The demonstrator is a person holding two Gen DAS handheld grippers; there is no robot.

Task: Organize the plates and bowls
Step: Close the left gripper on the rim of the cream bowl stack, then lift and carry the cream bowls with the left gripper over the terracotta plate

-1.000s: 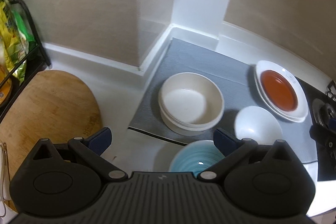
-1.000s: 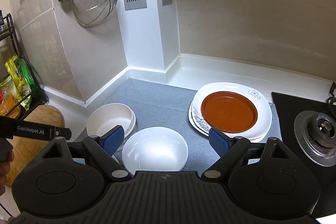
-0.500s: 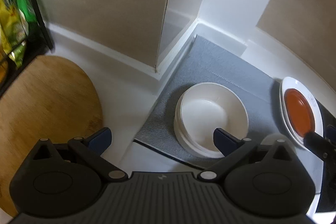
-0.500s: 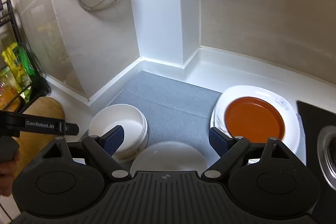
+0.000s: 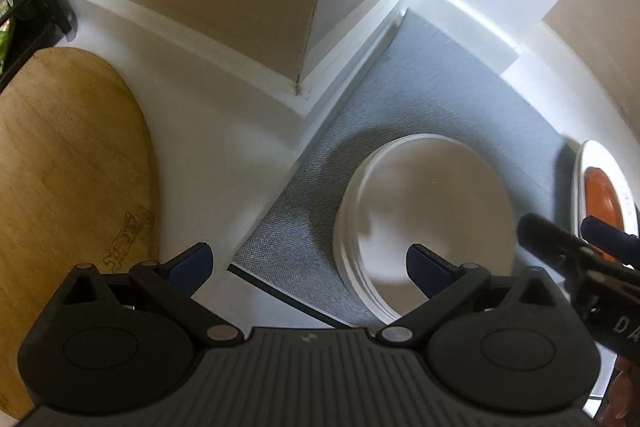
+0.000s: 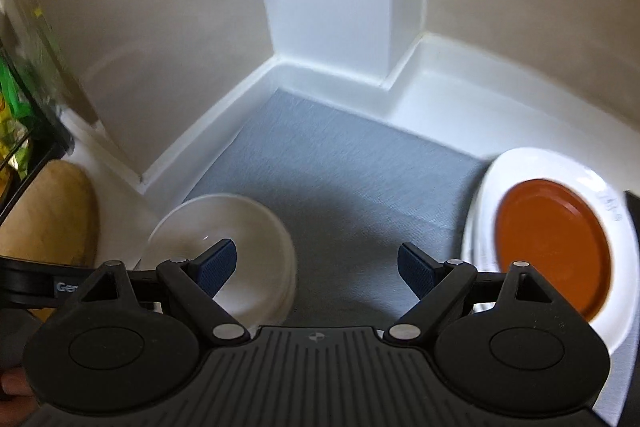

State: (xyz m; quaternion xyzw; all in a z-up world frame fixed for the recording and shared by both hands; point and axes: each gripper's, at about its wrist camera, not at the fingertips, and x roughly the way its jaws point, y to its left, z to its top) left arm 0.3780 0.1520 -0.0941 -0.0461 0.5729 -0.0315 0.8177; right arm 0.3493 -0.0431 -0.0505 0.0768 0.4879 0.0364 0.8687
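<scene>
A stack of cream bowls sits on the grey mat near its left edge. My left gripper hangs open over it, with one blue pad above the bowl's inside and the other over the white counter. In the right wrist view the same cream bowls lie at lower left. An orange plate rests on stacked white plates at the right. My right gripper is open above bare grey mat between bowls and plates. Neither gripper holds anything.
A wooden cutting board lies on the counter left of the mat. A black wire rack with green packets stands beyond it. White wall corners hem the mat at the back. The right gripper's body shows at the left wrist view's right edge.
Both grippers have moved forward and down toward the mat. The plain white bowl and the blue bowl have slipped out of view beneath them. The jaws stayed wide.
</scene>
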